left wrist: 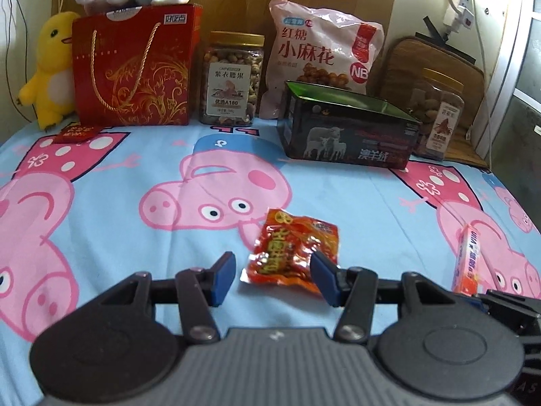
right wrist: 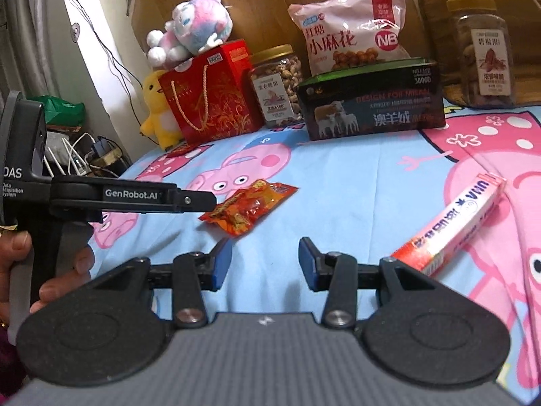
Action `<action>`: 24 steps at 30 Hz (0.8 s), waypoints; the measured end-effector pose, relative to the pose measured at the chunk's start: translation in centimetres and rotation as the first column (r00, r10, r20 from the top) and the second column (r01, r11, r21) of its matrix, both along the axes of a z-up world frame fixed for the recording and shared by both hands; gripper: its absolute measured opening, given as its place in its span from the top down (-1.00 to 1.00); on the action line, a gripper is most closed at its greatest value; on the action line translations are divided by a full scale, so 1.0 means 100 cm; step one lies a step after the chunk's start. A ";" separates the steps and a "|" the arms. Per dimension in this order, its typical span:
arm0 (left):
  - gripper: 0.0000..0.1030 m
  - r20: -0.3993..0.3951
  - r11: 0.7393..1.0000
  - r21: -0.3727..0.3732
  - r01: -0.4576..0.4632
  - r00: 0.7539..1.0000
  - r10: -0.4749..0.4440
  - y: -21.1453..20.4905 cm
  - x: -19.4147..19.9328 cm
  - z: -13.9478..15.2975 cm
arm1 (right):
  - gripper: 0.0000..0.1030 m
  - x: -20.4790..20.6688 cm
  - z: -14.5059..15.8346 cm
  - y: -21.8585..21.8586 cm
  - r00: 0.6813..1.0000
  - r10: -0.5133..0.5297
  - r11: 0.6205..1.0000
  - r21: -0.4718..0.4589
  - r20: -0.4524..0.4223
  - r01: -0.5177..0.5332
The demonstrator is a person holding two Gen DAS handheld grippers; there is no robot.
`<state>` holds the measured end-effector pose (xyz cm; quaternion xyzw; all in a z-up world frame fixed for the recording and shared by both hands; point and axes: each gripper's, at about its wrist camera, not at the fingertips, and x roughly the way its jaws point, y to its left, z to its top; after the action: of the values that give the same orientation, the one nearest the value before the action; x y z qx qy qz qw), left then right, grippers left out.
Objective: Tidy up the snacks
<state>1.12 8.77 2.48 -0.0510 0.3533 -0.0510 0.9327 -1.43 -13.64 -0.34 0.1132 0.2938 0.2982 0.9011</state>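
A red-orange snack packet [left wrist: 293, 248] lies flat on the cartoon bedsheet [left wrist: 135, 169]; it also shows in the right wrist view [right wrist: 248, 206]. My left gripper [left wrist: 272, 270] is open, its fingers to either side of the packet's near end, just above the sheet. My right gripper [right wrist: 265, 260] is open and empty over bare sheet. A pink-and-white candy box [right wrist: 451, 225] lies to its right, also seen in the left wrist view [left wrist: 468, 260]. An open dark box with sheep on it [left wrist: 348, 128] stands at the back.
Along the back stand a red gift bag [left wrist: 135, 67], a nut jar [left wrist: 233, 84], a pink snack bag [left wrist: 321, 54], a second jar [left wrist: 436, 115] and a yellow plush duck [left wrist: 50, 67]. A small red packet [left wrist: 76, 132] lies by the gift bag.
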 end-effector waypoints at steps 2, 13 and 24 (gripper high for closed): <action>0.02 0.004 1.000 0.012 -0.002 1.000 0.002 -0.003 -0.005 0.001 | 0.09 -0.003 0.000 -0.003 1.000 0.005 1.000 0.009 0.003 -0.005; 0.00 -0.003 1.000 0.007 0.000 1.000 0.000 -0.013 -0.030 -0.002 | 0.06 -0.022 0.002 -0.009 0.999 0.027 0.999 0.040 0.030 -0.029; -0.07 -0.042 0.996 0.011 -0.092 0.995 0.092 -0.027 -0.034 -0.006 | 0.04 -0.018 -0.010 -0.037 0.996 0.073 0.993 0.083 0.057 -0.078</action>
<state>-2.24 6.04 1.83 -0.0640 0.3705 -0.0052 0.9266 -3.24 -17.33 -1.29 0.1323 0.2603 0.3475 0.8911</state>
